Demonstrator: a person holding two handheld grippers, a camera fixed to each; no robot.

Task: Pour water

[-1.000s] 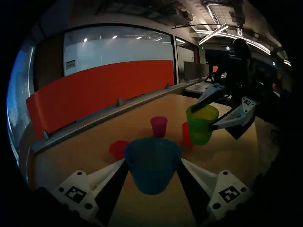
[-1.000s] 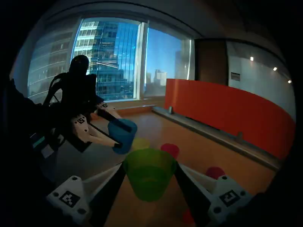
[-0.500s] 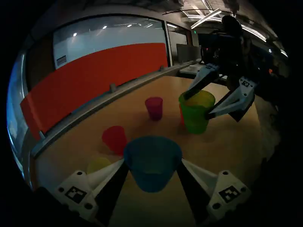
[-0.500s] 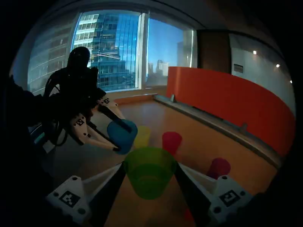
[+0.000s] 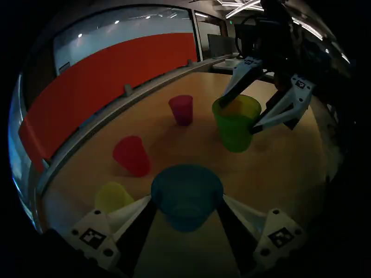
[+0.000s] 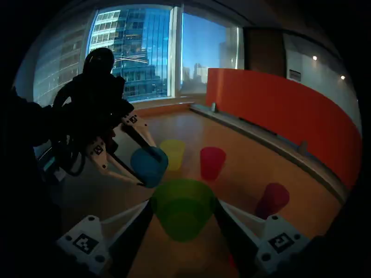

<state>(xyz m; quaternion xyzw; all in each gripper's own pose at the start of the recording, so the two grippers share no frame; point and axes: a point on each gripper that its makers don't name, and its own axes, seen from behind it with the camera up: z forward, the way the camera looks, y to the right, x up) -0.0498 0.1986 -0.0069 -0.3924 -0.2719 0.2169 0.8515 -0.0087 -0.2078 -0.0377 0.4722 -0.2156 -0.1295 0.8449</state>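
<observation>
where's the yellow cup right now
In the left gripper view the yellow cup sits on the table at lower left, beside the red cup.

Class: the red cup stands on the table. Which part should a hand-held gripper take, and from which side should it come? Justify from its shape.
Probably the side wall just under the rim of the red cup, coming in level from the side facing away from the yellow cup. It stands upright and tapers downward, so a high grip should not slip.

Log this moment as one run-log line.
left gripper: shut on blue cup | right gripper: shut on green cup | held cups: apart | table: yellow cup, red cup, magenta cup
</observation>
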